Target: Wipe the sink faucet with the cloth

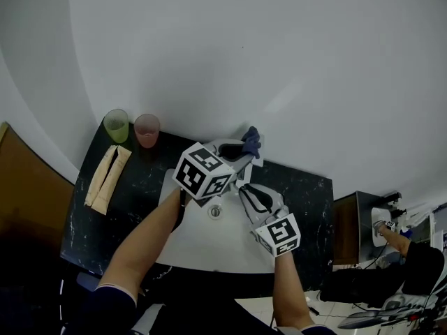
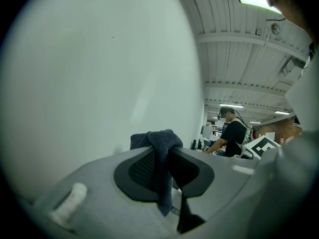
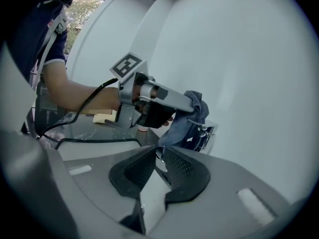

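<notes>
Blue cloth [image 2: 162, 144] is pinched tight in the left tongs [image 2: 162, 157]. Its pads press on the cloth, and a loose end hangs down between them. The right tongs [image 3: 158, 166] are open just a little, and nothing is between the pads.

In the head view, the left tongs reach over the white sink [image 1: 209, 241] toward 1 o'clock. That puts the cloth at the back edge of the sink, at 12 o'clock, next to the wall. The shiny faucet [image 3: 205, 132] is there too. In the right gripper view the cloth hangs down over the faucet and looks like it touches it. The cloth covers so much of the faucet that I cannot tell which way the spout points.

The left hand is the near one, as its cloth is right at the faucet. The right tongs wait over the bowl of the sink, at about 6 o'clock from the faucet, pointing at it. I think the next rub is a job for the left hand. The dark surface [image 1: 302, 187] lies around the sink.
</notes>
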Action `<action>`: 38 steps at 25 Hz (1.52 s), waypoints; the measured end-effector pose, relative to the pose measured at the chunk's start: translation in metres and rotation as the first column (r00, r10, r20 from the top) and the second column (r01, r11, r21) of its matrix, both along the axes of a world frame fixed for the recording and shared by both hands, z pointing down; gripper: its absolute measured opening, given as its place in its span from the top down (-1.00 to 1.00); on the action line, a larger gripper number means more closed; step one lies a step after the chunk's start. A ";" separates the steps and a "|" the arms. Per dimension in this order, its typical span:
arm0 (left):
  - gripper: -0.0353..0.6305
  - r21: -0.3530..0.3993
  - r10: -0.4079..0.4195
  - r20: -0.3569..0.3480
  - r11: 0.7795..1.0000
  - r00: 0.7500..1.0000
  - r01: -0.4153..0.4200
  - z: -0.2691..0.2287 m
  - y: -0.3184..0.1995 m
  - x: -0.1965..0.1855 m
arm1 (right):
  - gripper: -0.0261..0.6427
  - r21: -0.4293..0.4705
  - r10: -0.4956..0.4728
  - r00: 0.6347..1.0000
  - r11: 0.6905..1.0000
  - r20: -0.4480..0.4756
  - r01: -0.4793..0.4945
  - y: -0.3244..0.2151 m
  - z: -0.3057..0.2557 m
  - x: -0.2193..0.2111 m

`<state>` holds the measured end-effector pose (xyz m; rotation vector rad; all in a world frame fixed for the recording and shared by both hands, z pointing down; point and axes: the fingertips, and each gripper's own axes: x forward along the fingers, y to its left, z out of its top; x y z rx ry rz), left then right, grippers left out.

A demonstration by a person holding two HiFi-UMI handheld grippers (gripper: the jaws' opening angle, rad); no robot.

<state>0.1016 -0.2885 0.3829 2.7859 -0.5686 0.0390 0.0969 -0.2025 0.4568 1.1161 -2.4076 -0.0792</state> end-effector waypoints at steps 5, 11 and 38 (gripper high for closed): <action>0.71 -0.016 -0.036 -0.018 0.999 0.999 0.035 0.005 -0.025 0.003 | 0.74 -0.002 0.007 1.000 1.000 -0.005 -0.007 0.000 0.000 0.000; 0.71 -0.079 -0.087 -0.048 0.993 0.995 0.083 0.016 -0.052 0.002 | 0.74 -0.004 0.010 1.000 1.000 -0.014 -0.010 0.001 -0.002 -0.003; 0.72 -0.340 -0.115 0.188 0.924 0.975 0.174 0.139 -0.037 -0.001 | 0.71 -0.007 0.011 0.999 1.000 0.038 -0.011 0.001 -0.008 -0.007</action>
